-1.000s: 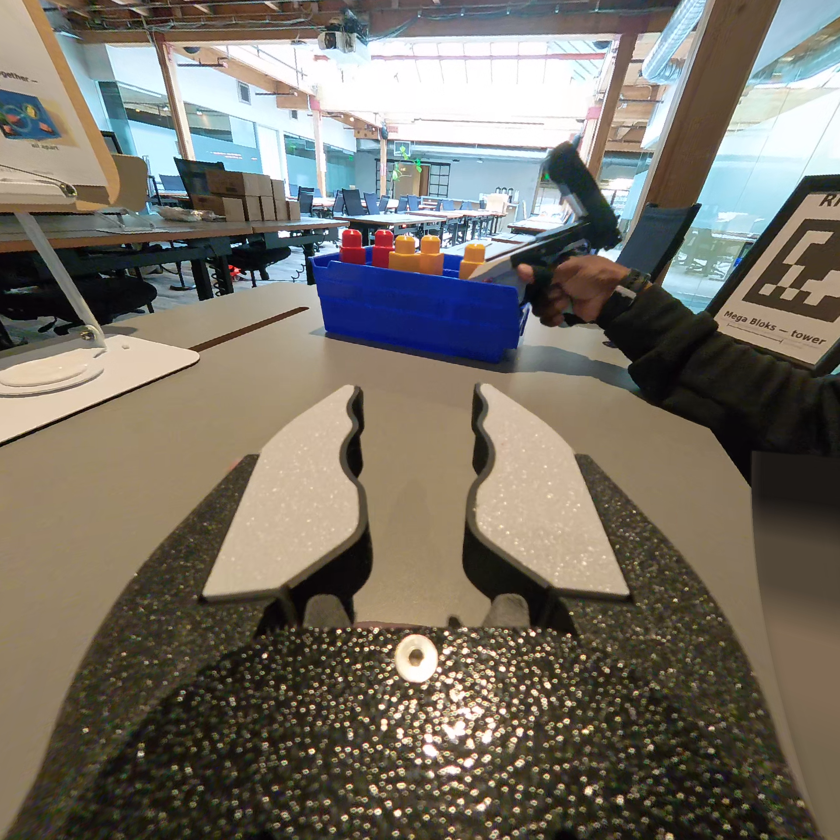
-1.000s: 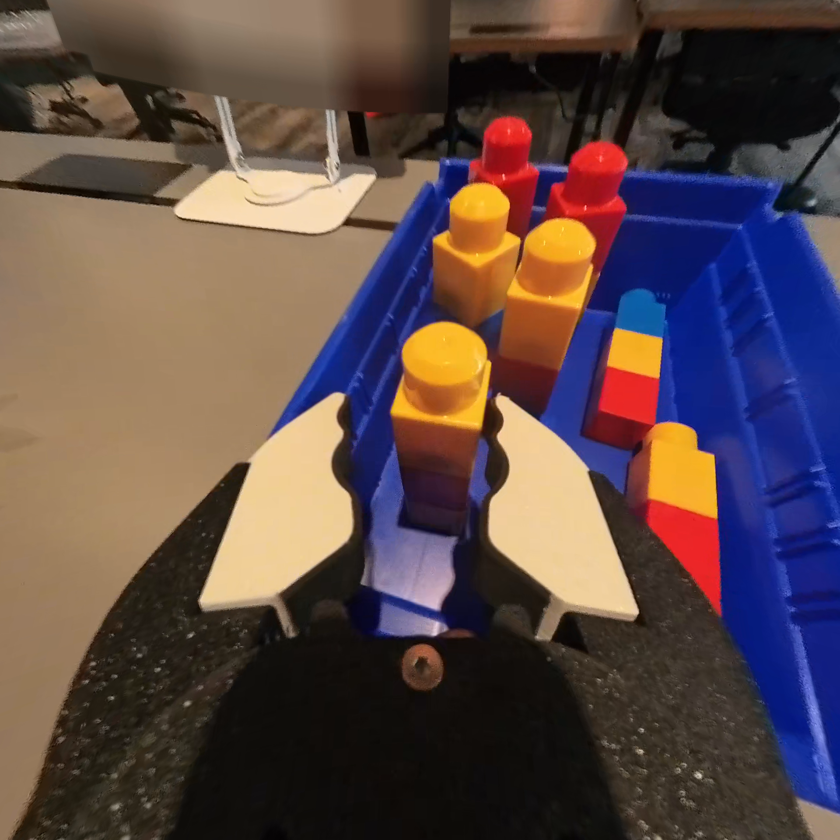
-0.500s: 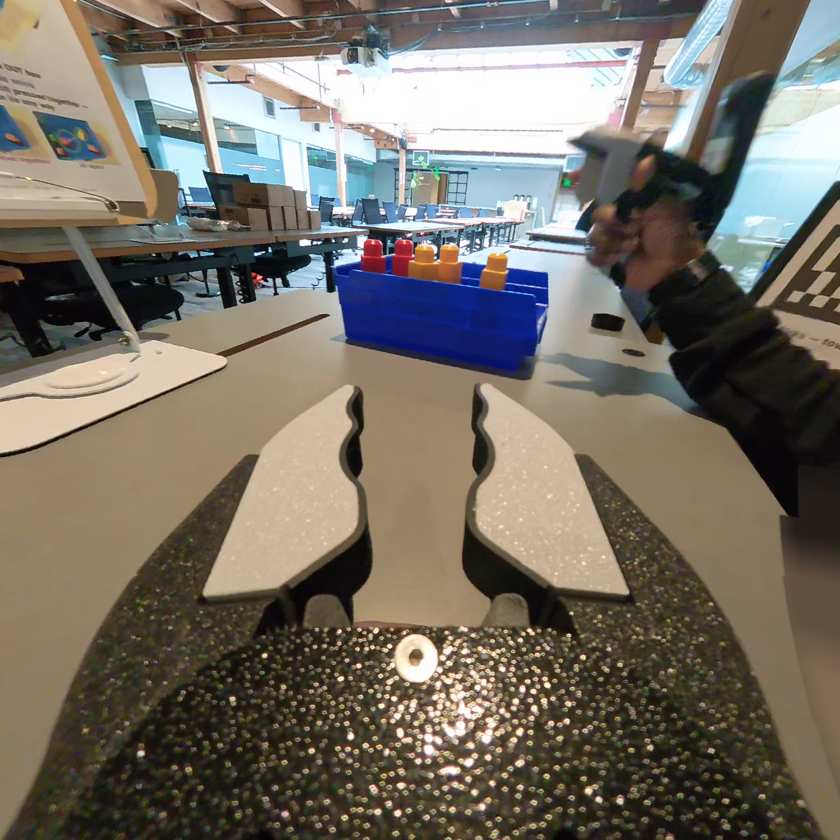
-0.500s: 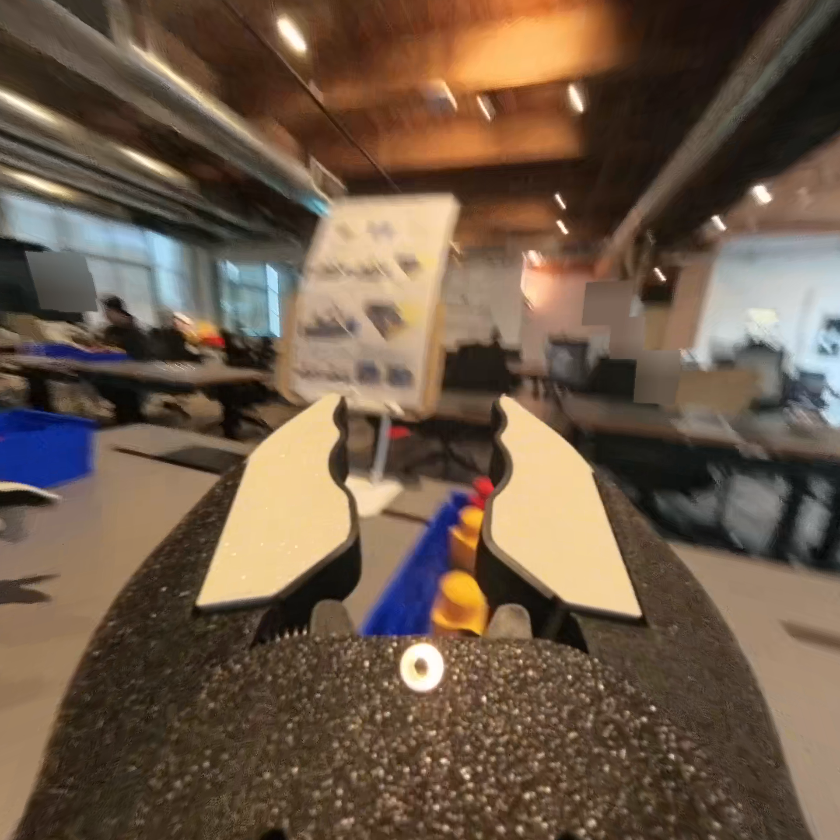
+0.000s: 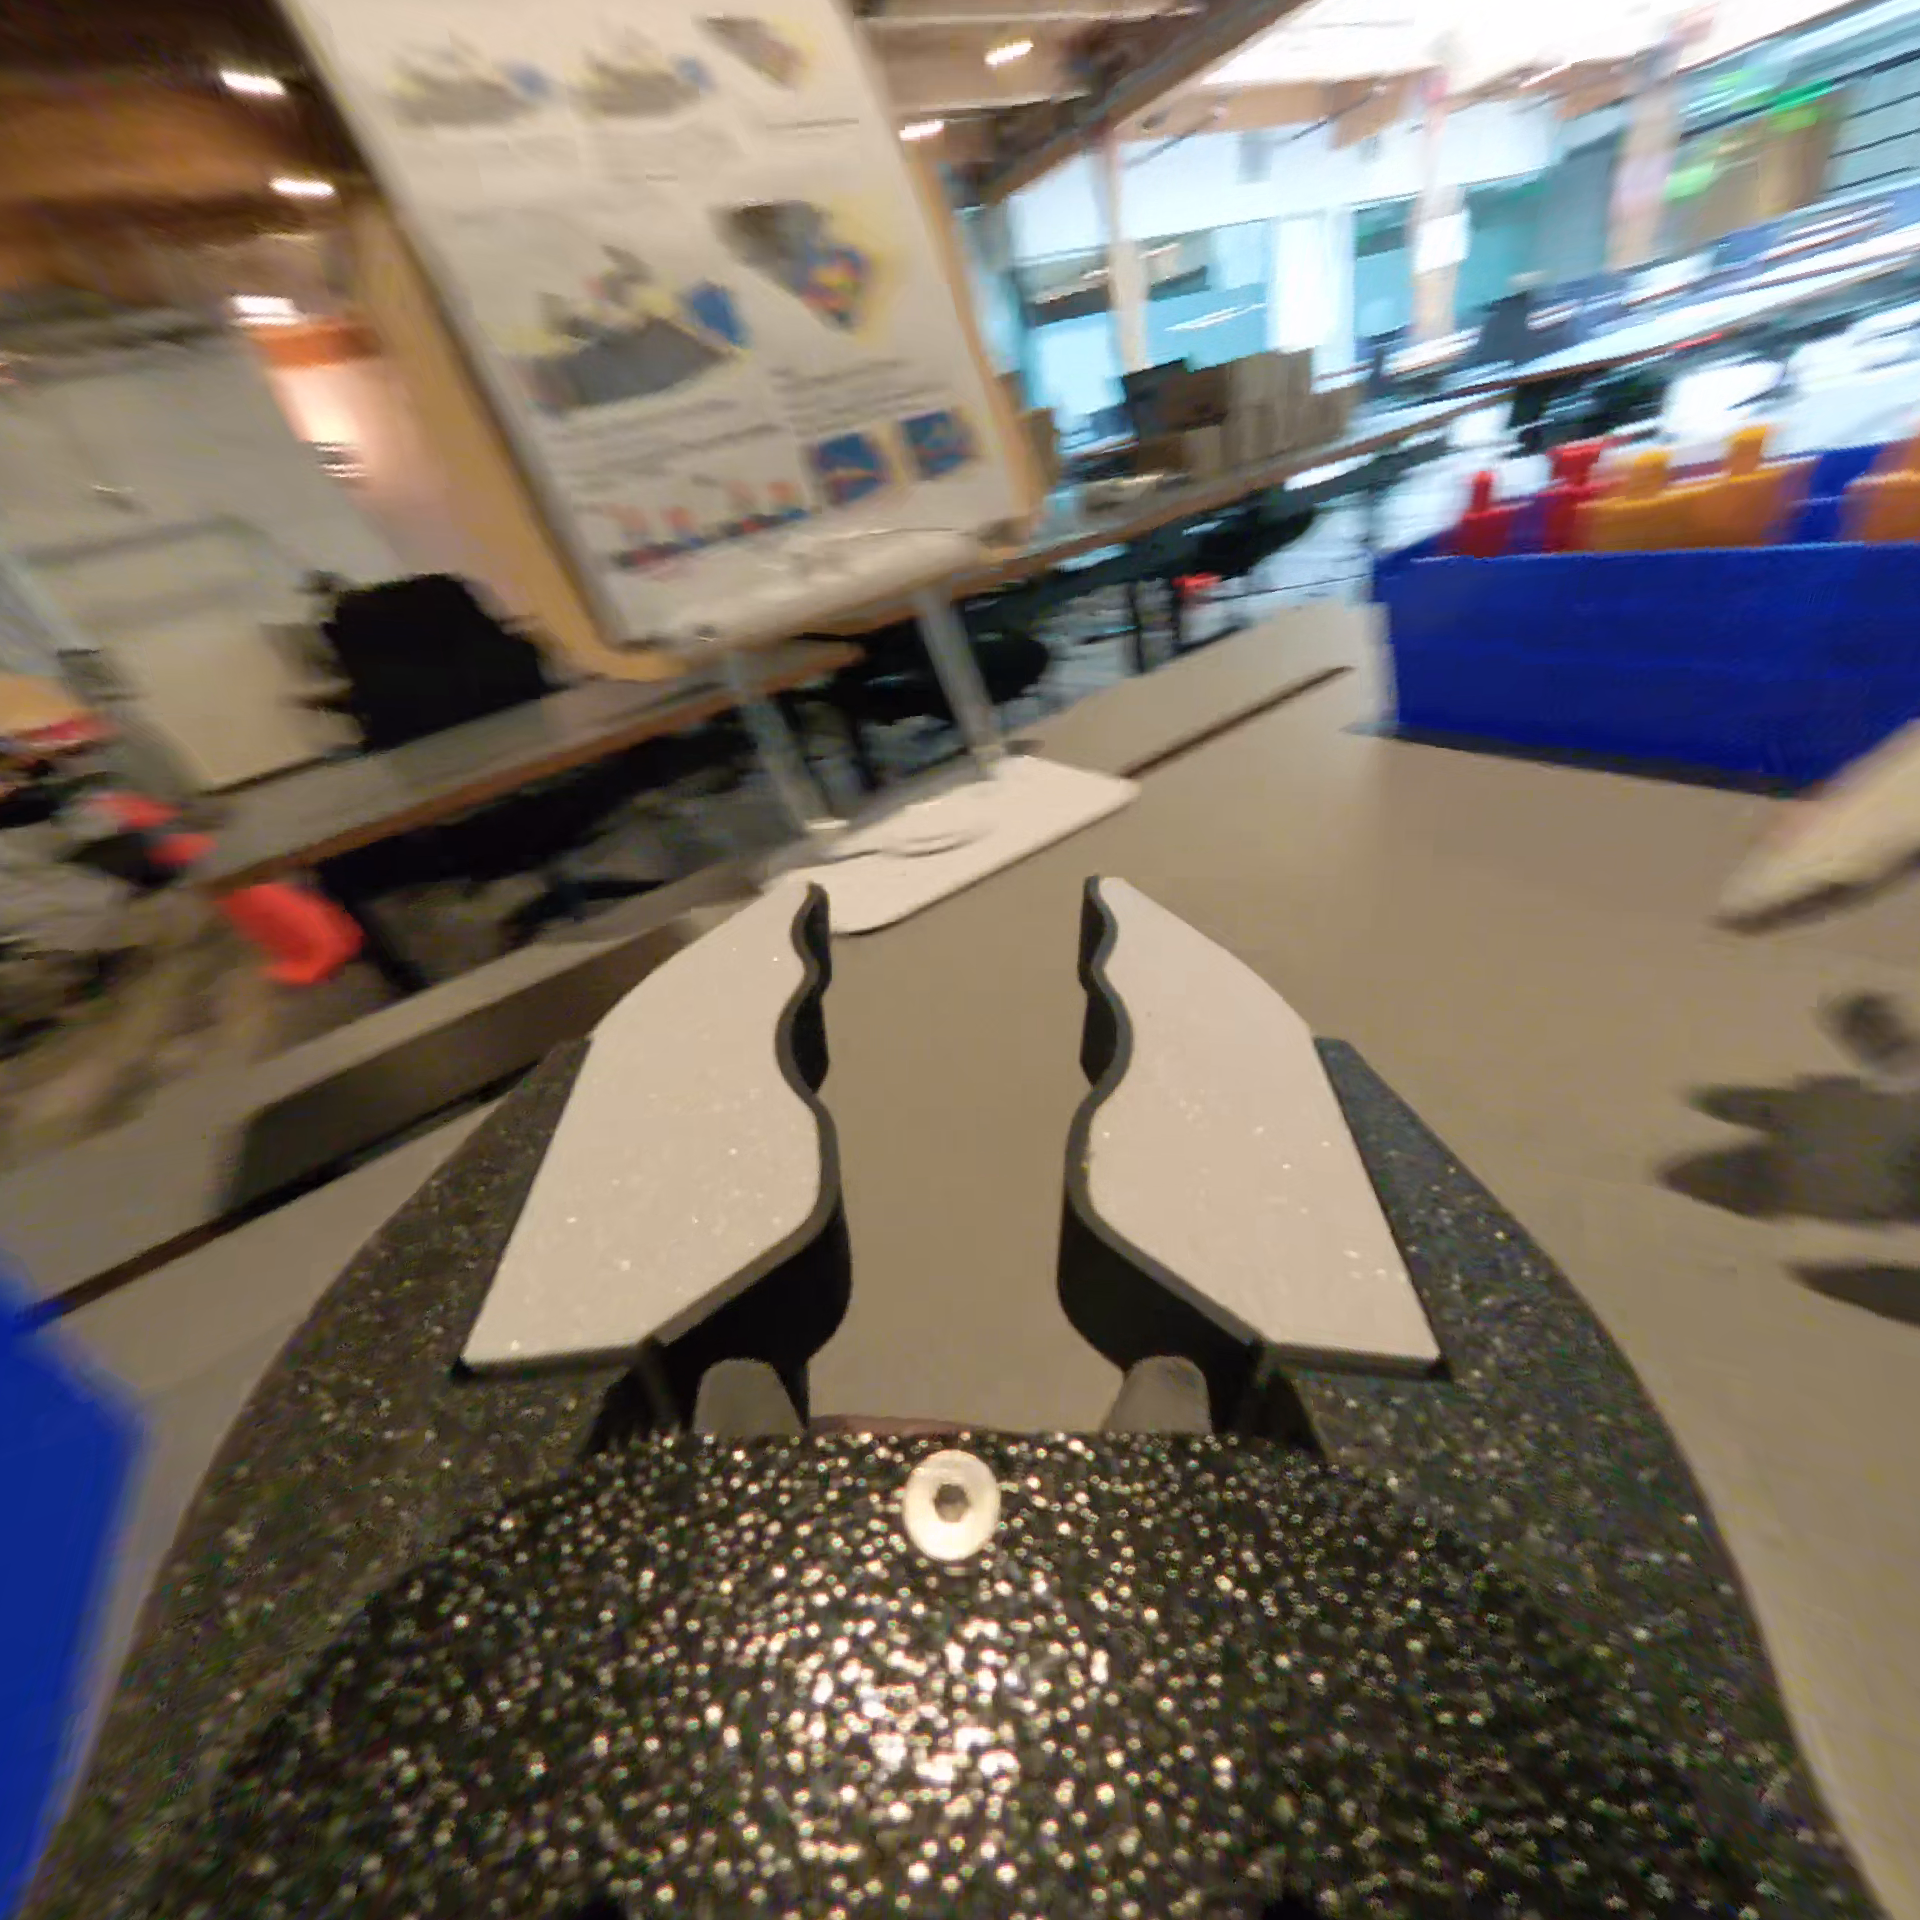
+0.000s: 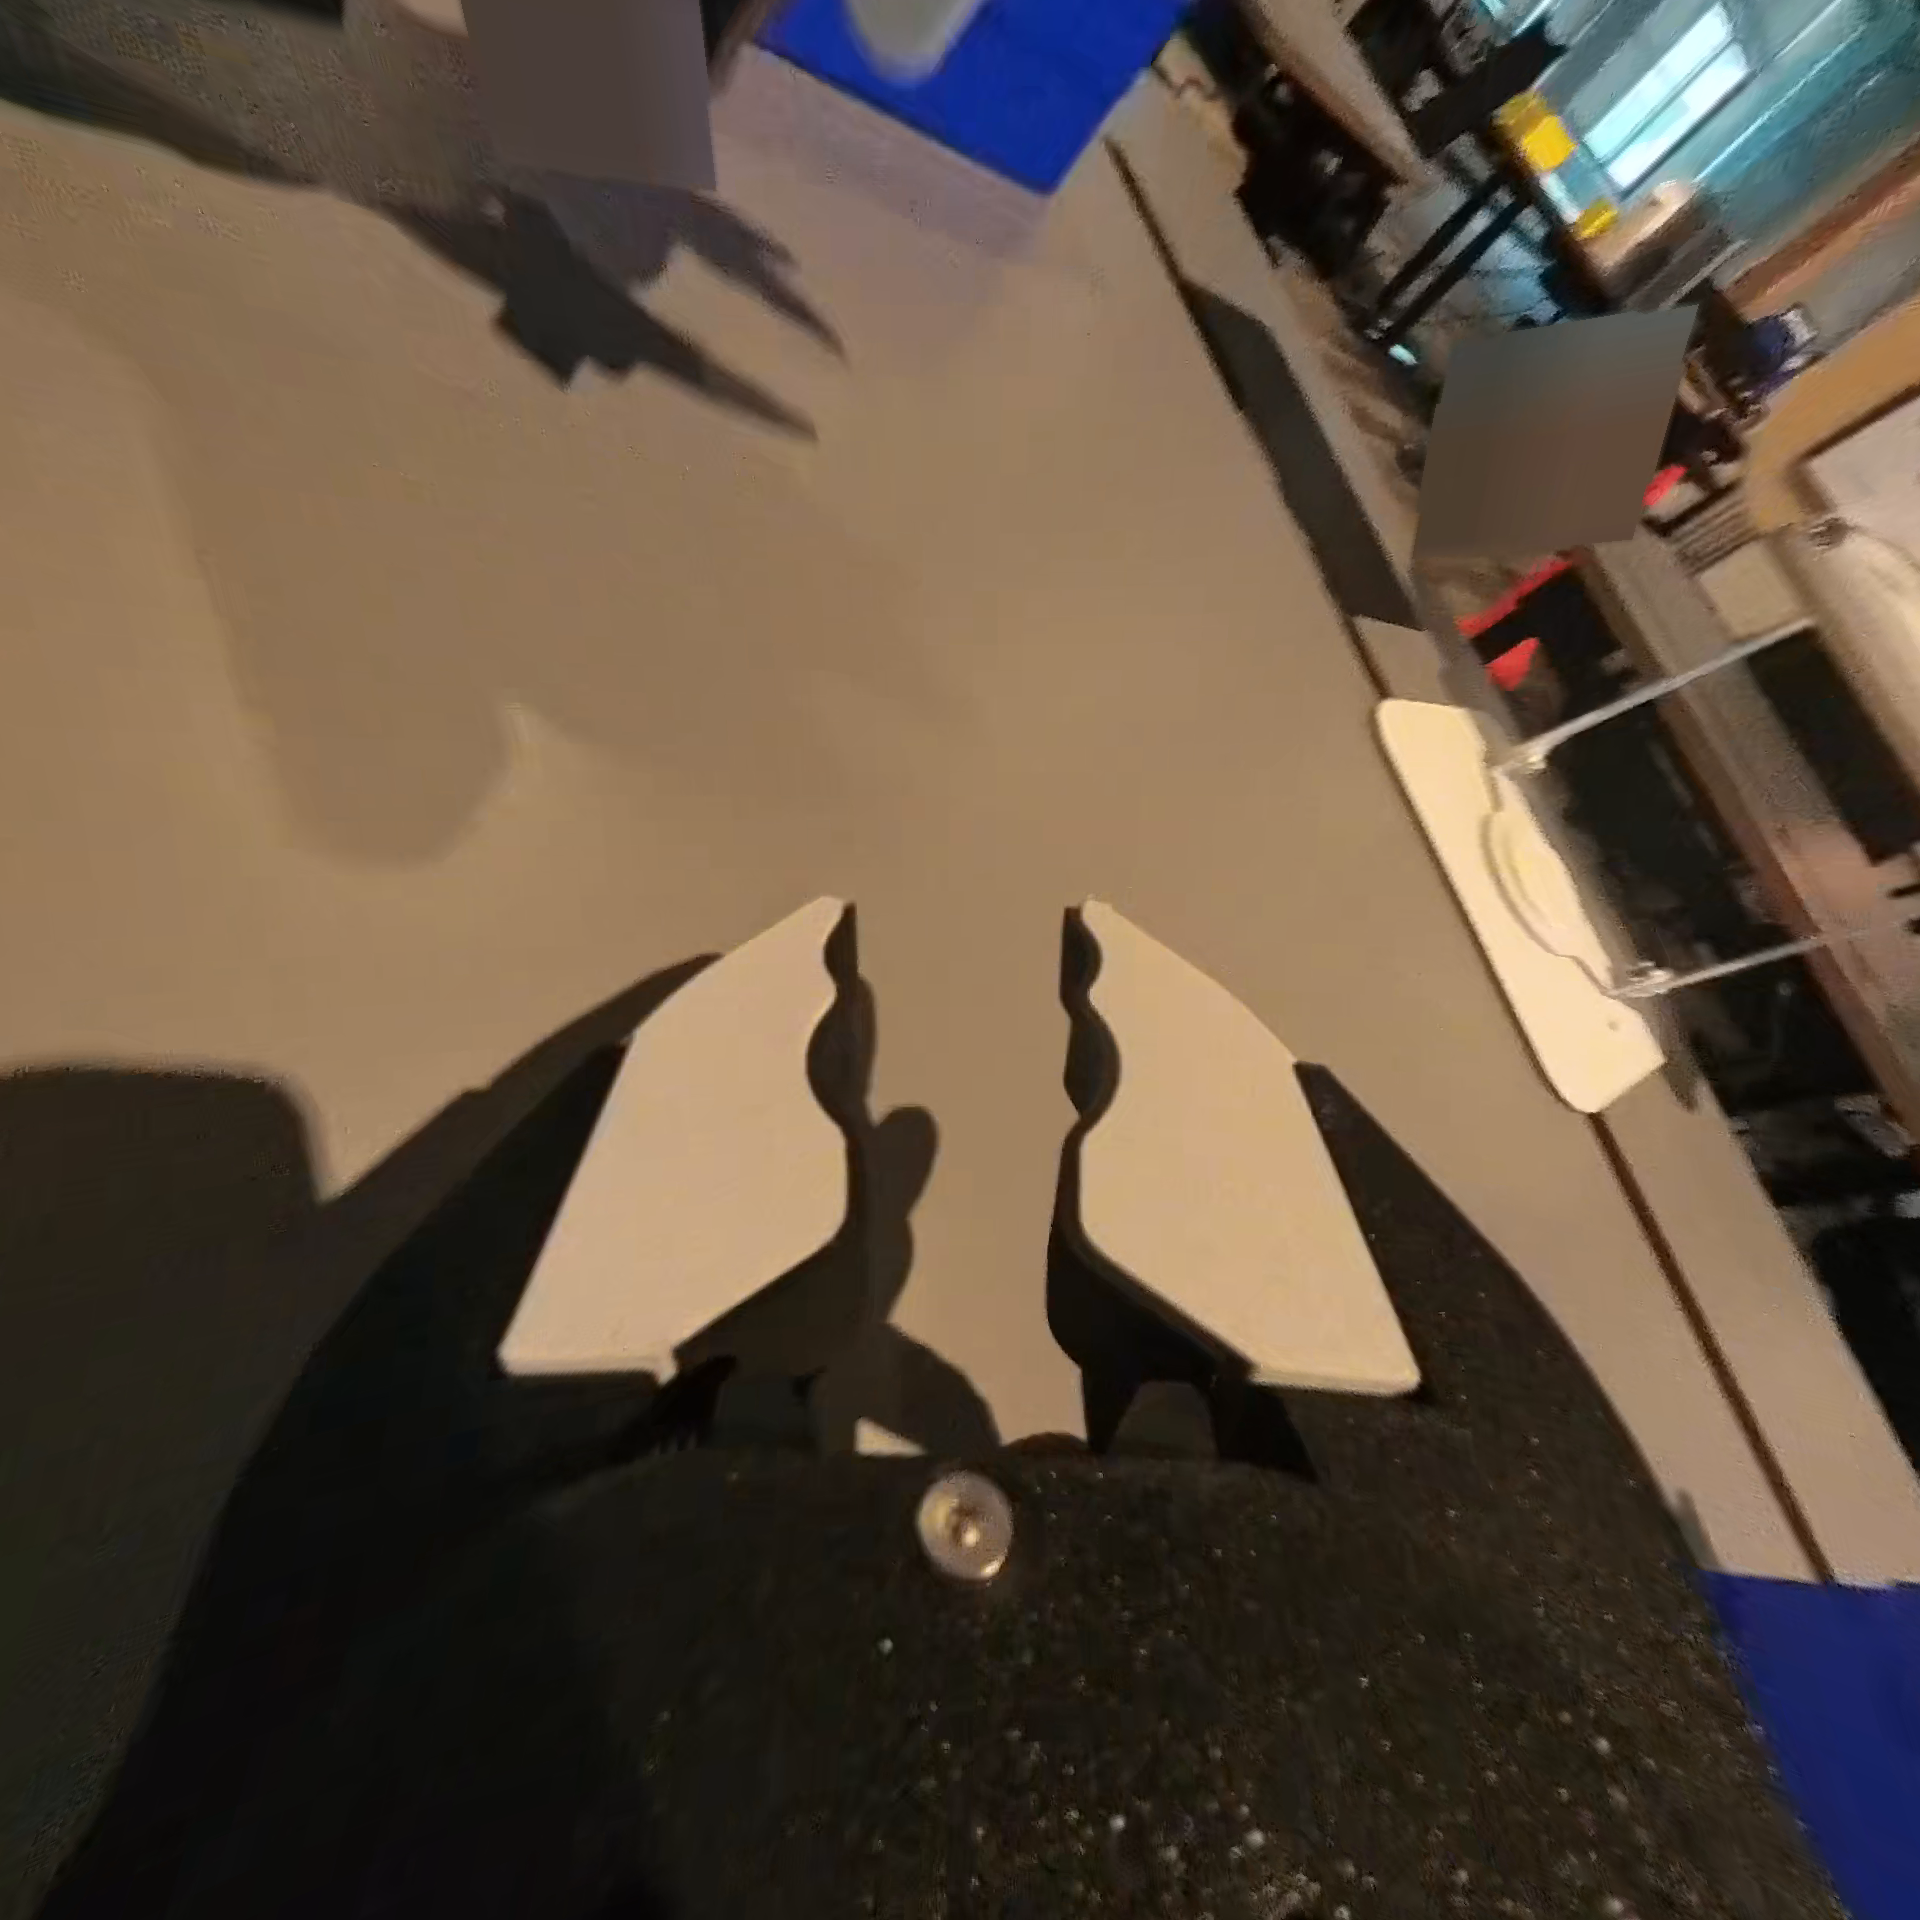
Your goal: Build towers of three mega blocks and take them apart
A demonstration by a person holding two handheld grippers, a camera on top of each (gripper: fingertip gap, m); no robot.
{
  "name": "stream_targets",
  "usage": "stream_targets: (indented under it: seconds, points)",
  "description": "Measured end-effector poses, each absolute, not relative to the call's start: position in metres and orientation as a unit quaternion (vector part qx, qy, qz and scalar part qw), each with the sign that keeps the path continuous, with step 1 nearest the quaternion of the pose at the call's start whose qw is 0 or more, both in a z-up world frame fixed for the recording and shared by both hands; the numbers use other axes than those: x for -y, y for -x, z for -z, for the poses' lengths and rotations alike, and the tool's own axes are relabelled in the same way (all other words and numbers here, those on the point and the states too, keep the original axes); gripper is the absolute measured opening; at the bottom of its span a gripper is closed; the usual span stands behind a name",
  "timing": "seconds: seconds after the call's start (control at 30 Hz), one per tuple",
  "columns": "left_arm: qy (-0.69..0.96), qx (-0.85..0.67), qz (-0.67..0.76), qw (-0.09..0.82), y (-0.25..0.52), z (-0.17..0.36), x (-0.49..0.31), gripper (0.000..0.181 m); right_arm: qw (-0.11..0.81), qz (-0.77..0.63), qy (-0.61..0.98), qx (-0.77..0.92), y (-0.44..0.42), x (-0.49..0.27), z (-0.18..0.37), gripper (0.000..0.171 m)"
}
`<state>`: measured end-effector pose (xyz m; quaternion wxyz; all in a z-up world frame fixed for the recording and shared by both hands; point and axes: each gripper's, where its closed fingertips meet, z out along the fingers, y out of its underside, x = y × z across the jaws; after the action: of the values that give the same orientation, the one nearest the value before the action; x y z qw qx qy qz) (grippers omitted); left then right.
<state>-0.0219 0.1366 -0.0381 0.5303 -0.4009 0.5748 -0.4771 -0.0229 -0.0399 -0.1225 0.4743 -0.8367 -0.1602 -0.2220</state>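
Observation:
My left gripper (image 5: 954,914) is open and empty, low over the grey table (image 5: 1351,935). The blue bin (image 5: 1642,665) stands at the far right of the left wrist view, with red and orange block tops (image 5: 1662,499) sticking above its rim, all blurred. My right gripper (image 6: 961,935) is open and empty, pointing down at bare table (image 6: 623,582). A corner of the blue bin (image 6: 1829,1704) shows at the lower right of the right wrist view. A pale blurred finger of the other gripper (image 5: 1829,831) shows at the right edge of the left wrist view.
A poster board on a stand (image 5: 686,312) with a white base (image 5: 966,831) stands at the table's left edge; the base (image 6: 1517,914) also shows in the right wrist view. Another blue bin (image 6: 977,62) sits far off. Desks and chairs lie beyond the table. The tips of one gripper are about 20 centimeters away from the tips of the other.
Both grippers have swung fast. The left view turned left toward the poster, moving the bin to the right. The right gripper left the bin empty and now points down at the table.

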Motion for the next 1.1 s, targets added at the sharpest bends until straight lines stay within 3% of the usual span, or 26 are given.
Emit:
stream_targets:
  seconds: [0.17,0.47,0.73,0.8,0.97,1.1]
  points:
    - [0.521,-0.452,0.362,0.627,0.103,0.009,-0.262,0.045,0.456,0.215,0.85,0.154,0.018,0.036,0.14,0.038]
    - [0.673,-0.344,0.255,0.603,0.207,0.053,-0.388,0.046,0.474,0.238,0.837,0.136,-0.004,0.043,0.148,0.036]
    - [0.692,-0.443,0.242,0.516,0.186,0.115,-0.378,0.05,0.529,0.244,0.809,0.077,-0.017,0.049,0.13,0.029]
    - [0.67,-0.473,0.253,0.514,0.173,0.115,-0.363,0.041,0.526,0.251,0.809,0.075,-0.018,0.048,0.13,0.029]
    - [0.669,-0.492,0.236,0.505,0.176,0.118,-0.363,0.047,0.51,0.27,0.812,0.086,-0.017,0.048,0.135,0.029]
    - [0.672,-0.467,0.223,0.53,0.191,0.089,-0.391,0.047,0.502,0.272,0.815,0.098,-0.014,0.047,0.138,0.029]
